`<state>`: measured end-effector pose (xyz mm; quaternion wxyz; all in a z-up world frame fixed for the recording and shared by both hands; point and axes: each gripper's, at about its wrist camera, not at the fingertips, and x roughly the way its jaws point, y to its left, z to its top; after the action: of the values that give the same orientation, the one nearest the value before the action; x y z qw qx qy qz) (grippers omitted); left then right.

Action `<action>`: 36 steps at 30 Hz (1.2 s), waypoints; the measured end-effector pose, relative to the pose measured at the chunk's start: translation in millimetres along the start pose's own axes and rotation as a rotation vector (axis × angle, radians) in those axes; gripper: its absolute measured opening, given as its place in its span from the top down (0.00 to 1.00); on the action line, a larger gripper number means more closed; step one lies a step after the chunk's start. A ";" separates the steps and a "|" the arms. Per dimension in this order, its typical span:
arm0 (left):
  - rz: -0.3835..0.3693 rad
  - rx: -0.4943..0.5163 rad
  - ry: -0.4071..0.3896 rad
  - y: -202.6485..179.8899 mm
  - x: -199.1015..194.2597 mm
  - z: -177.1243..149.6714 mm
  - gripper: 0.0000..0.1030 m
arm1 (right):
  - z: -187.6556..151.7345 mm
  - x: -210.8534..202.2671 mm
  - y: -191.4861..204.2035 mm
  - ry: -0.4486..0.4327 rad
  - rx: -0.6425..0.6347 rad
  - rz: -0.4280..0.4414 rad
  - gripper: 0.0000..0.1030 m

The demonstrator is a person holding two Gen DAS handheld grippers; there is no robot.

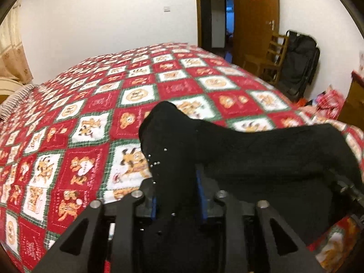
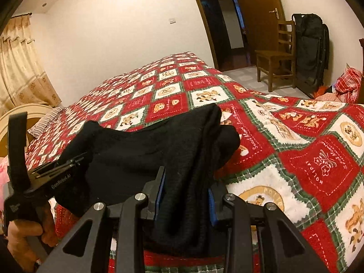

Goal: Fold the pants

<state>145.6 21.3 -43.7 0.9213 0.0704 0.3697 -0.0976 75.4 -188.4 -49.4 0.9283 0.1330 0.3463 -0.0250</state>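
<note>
Black pants (image 1: 261, 157) hang between my two grippers above a bed with a red, white and green quilt (image 1: 91, 118). My left gripper (image 1: 177, 195) is shut on one end of the pants, the cloth bunched between its blue pads. My right gripper (image 2: 185, 195) is shut on the other end of the pants (image 2: 163, 150), with a thick fold standing up past its fingers. In the right wrist view the left gripper (image 2: 68, 161) shows at the left, held by a hand, with the cloth stretched between the two.
The quilt (image 2: 295, 150) covers the whole bed. A wooden chair (image 2: 275, 56) and a black bag (image 2: 311, 52) stand by the far wall near an open wooden door (image 1: 254, 20). A curtain (image 2: 20, 68) hangs at the left. Red checked cloth (image 2: 348, 84) lies at the right.
</note>
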 end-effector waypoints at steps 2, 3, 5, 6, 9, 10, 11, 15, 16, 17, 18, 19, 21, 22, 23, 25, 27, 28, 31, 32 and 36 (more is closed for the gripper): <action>0.022 -0.003 0.017 2.7 6.3 -4.6 0.50 | -1.4 5.0 -1.4 0.023 0.006 -0.005 0.68; 0.034 -0.008 0.025 4.3 8.8 -6.6 0.47 | -1.9 7.0 -2.8 0.031 0.011 -0.005 0.68; 0.045 -0.022 0.030 7.6 10.7 -7.5 0.38 | -2.4 9.2 -5.2 0.042 0.022 -0.005 0.67; 0.051 -0.026 0.033 8.4 11.0 -7.4 0.36 | -2.5 10.5 -5.5 0.048 0.023 -0.007 0.65; 0.105 -0.017 0.036 7.8 13.2 -7.6 0.21 | -2.4 14.9 -9.1 0.078 0.041 -0.001 0.55; 0.119 -0.018 0.038 8.6 12.8 -7.5 0.16 | -2.2 14.9 -13.3 0.088 0.060 0.011 0.53; 0.125 -0.015 0.040 9.2 10.8 -7.8 0.15 | -2.1 13.6 -16.8 0.094 0.080 0.022 0.49; 0.138 0.024 0.046 12.9 -0.9 -12.5 0.10 | -2.5 -6.2 -27.7 0.069 0.142 0.055 0.48; 0.150 0.035 0.046 14.0 -5.1 -13.4 0.09 | -2.9 -17.9 -28.5 0.042 0.146 0.041 0.48; 0.157 0.043 0.046 15.2 -10.0 -14.4 0.09 | -2.9 -25.4 -27.2 0.021 0.144 0.030 0.48; 0.158 0.048 0.046 16.6 -15.0 -15.4 0.09 | -3.7 -37.1 -25.9 -0.015 0.136 0.009 0.48; 0.159 0.048 0.044 18.4 -20.0 -16.7 0.09 | -4.7 -47.1 -23.3 -0.050 0.120 -0.015 0.48; 0.156 0.030 0.048 22.7 -26.9 -18.6 0.09 | -5.8 -60.7 -8.2 -0.084 0.021 -0.096 0.67; 0.153 0.011 0.052 25.0 -29.8 -19.7 0.09 | -5.9 -60.3 1.8 -0.064 -0.038 -0.109 0.82; 0.146 -0.011 0.053 26.7 -32.2 -20.8 0.09 | -5.7 -58.4 7.7 -0.045 -0.058 -0.102 0.96; 0.107 -0.069 0.040 27.0 -38.2 -23.0 0.09 | -5.3 -56.4 13.7 -0.040 -0.061 -0.084 0.96; 0.058 -0.083 0.034 19.4 -38.7 -24.4 0.09 | -6.2 -55.1 17.3 -0.050 -0.084 -0.084 0.96; 0.050 -0.064 0.045 13.0 -34.7 -25.2 0.09 | -7.2 -53.1 18.4 -0.045 -0.096 -0.083 0.96; 0.097 -0.023 0.077 2.5 -23.2 -32.4 0.09 | -15.1 -44.7 15.3 -0.005 -0.100 -0.089 0.96; 0.099 -0.027 0.072 2.1 -21.7 -34.8 0.09 | -18.3 -40.6 14.6 0.012 -0.109 -0.104 0.96; 0.098 -0.036 0.055 2.9 -22.5 -38.6 0.09 | -26.4 -35.6 8.1 0.018 -0.109 -0.133 0.96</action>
<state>104.6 34.8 -55.6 0.9155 0.0745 0.3928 -0.0439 32.7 -175.3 -43.6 0.9274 0.0591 0.3635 -0.0664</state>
